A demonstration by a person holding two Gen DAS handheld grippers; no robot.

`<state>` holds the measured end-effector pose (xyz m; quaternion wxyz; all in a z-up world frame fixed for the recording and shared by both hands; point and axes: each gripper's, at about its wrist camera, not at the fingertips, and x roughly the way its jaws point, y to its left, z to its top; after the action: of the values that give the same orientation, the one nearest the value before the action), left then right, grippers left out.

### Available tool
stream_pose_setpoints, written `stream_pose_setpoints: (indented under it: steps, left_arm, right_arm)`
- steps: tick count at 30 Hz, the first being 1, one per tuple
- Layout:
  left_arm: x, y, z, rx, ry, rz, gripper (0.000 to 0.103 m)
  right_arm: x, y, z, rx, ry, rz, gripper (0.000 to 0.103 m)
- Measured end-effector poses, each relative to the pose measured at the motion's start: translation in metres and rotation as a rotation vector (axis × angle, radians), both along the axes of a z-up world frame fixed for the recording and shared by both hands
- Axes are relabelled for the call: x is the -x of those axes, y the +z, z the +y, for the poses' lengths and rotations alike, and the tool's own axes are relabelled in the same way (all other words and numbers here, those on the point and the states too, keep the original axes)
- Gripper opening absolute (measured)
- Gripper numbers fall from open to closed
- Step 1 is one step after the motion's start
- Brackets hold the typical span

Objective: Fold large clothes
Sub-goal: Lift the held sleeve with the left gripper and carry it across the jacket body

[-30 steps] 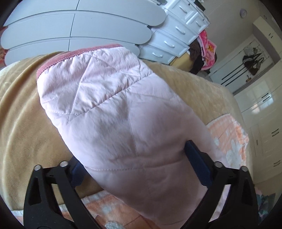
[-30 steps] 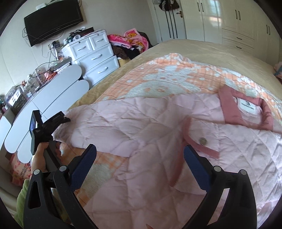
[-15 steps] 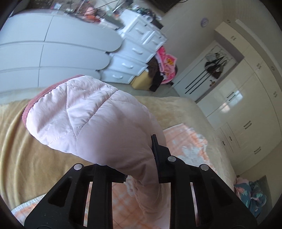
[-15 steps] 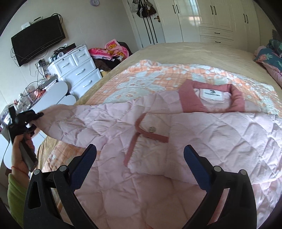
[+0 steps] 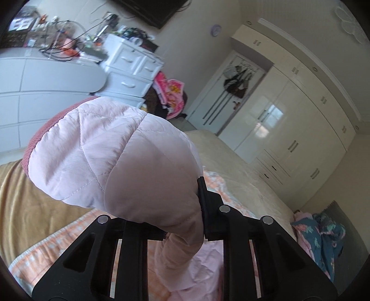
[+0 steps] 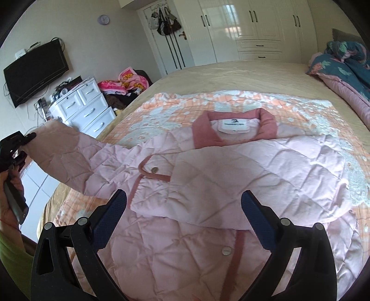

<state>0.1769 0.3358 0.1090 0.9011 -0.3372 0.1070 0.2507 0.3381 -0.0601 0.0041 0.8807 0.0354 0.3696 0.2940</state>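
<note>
Here the left tool (image 5: 182,222) is clenched on the sleeve (image 5: 111,157) of a pale pink quilted jacket (image 6: 231,185), the puffy fabric bulging up and forward past its black fingers, with diamond stitching and a darker rose ribbed cuff (image 5: 37,139) at the far end. Seen from the right wrist, that left tool (image 6: 16,148) holds the sleeve lifted off the bed, stretched out to the left of the jacket body. The right tool (image 6: 183,220) is released, its blue-padded fingers (image 6: 111,215) spread wide and hovering just above the jacket's front, touching nothing that can be seen.

The jacket lies face up ahead of the right tool, its rose collar (image 6: 233,122) and white neck label (image 6: 234,125) at the far side, a rose-trimmed pocket flap (image 6: 152,171) with a metal snap to the left, and the other sleeve (image 6: 254,183) folded across the chest. Its fabric is smooth, slightly shiny and softly creased.

Under it is an orange-and-white floral blanket (image 6: 254,99), spread on a bed (image 6: 231,74) covered in tan cloth. Beyond the bed stand cream wardrobes (image 6: 254,27), a white drawer chest (image 6: 85,104) to the far left, a wall-mounted black television (image 6: 34,69), and a round wall clock (image 6: 103,19). A dark teal floral quilt (image 6: 342,62) is bunched at the far right.
</note>
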Motion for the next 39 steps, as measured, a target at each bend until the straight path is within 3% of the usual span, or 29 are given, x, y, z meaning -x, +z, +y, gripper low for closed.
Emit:
stream_pose_setpoints:
  steps: [7, 17, 23, 31, 39]
  left_arm:
    - [-0.026, 0.021, -0.057, -0.073, -0.129, -0.019, 0.013]
    - [-0.052, 0.026, -0.125, -0.146, -0.300, -0.026, 0.013]
    - [-0.068, 0.023, -0.165, -0.230, -0.413, -0.006, 0.013]
    - [-0.085, 0.011, -0.202, -0.273, -0.524, 0.016, 0.013]
    - [-0.102, -0.008, -0.245, -0.329, -0.640, 0.052, 0.013]
  right_arm:
    - [-0.002, 0.000, -0.034, -0.036, -0.054, 0.012, 0.099]
    - [-0.003, -0.001, -0.082, -0.049, -0.137, 0.009, 0.099]
    - [-0.002, -0.005, -0.111, -0.077, -0.186, 0.019, 0.099]
    - [-0.006, -0.011, -0.140, -0.088, -0.226, 0.032, 0.099]
    - [-0.016, 0.000, -0.157, -0.065, -0.248, -0.014, 0.099]
